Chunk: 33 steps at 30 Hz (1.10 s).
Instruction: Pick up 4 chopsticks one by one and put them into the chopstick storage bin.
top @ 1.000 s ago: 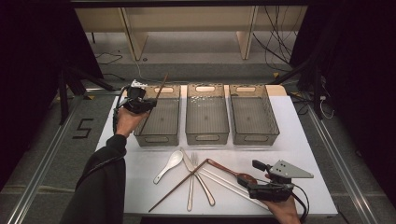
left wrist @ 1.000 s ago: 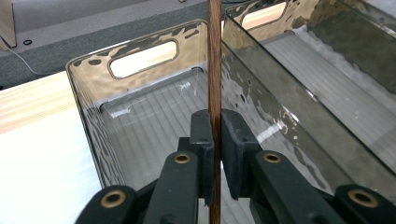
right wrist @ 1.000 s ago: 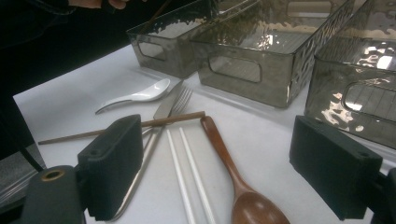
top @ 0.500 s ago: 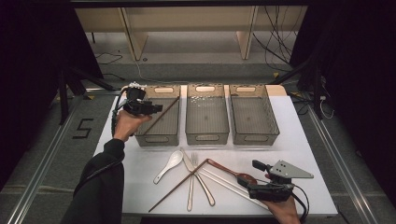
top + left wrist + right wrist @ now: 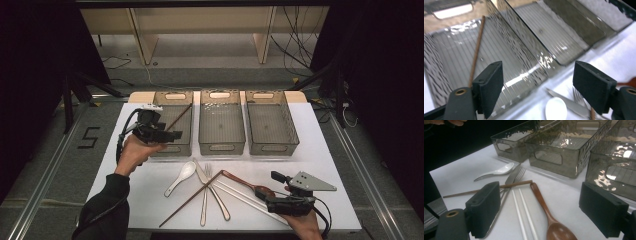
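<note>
The left gripper (image 5: 172, 135) hangs over the near end of the left bin (image 5: 186, 146), pointing across toward the middle bin (image 5: 221, 147). Its jaws have just been opening and now stand wide with nothing between them. Beyond its left jaw in the left gripper view, a brown chopstick (image 5: 477, 51) leans inside the left bin, its top end against the far wall (from above it runs slantwise to the far right corner of that bin). Below and past the right jaw lie a white spoon (image 5: 555, 108), a knife (image 5: 571, 103) and the tines of a fork (image 5: 578, 97) on the white table (image 5: 320, 145).

The right gripper (image 5: 272, 202) rests low at the near right of the table, held in a hand (image 5: 302, 225) at the bottom edge. Its jaws also stand wide apart and hold nothing. Just ahead of it, between the jaws in the right gripper view, lies a wooden spoon (image 5: 547, 213), bowl nearest the gripper. To the left of that are two white chopsticks (image 5: 522, 213) side by side. A second brown chopstick (image 5: 489, 188) lies crosswise, its end touching the wooden spoon's handle tip. Farther off, the knife and fork lie together beside the white spoon. The right bin (image 5: 270, 125) stands farther ahead of this gripper, beside the middle one.
</note>
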### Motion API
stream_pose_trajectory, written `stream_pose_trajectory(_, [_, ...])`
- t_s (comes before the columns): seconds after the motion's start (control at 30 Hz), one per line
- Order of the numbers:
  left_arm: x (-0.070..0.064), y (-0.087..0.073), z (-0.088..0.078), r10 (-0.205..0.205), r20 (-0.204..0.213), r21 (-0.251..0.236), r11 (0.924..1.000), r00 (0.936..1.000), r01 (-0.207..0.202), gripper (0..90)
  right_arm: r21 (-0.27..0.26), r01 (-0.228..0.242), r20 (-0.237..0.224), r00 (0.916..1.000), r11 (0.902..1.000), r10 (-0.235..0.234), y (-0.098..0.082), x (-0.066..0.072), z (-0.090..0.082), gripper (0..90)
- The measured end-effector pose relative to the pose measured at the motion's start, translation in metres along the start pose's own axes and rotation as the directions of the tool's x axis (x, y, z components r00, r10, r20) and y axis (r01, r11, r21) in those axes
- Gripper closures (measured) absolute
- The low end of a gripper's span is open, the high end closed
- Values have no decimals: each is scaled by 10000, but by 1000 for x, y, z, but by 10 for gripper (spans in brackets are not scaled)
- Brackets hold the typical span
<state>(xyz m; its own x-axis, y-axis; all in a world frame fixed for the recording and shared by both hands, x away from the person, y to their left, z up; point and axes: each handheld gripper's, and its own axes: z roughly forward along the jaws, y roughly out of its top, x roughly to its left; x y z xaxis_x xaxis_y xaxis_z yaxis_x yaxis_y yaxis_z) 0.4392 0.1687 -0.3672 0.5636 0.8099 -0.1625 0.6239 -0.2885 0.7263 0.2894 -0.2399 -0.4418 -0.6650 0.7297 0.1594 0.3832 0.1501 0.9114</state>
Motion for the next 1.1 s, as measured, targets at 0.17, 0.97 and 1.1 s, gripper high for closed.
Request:
stream_pose_trajectory(0.17, [-12,-16,5,190,163,507,9985,9997,-198,225,7,12,-24,10000,10000,-12,0,1,0,183])
stream_pose_trajectory(0.97, [-73,-72,34,1359,662,2937,9441,9885,-1495,237,51,83,-32,10000,10000,-83,1,2,0,182])
stream_pose_trajectory(1.1, [-80,-78,39,1500,839,3383,9256,9851,-1698,287,43,89,-24,10000,10000,-89,1,1,0,182])
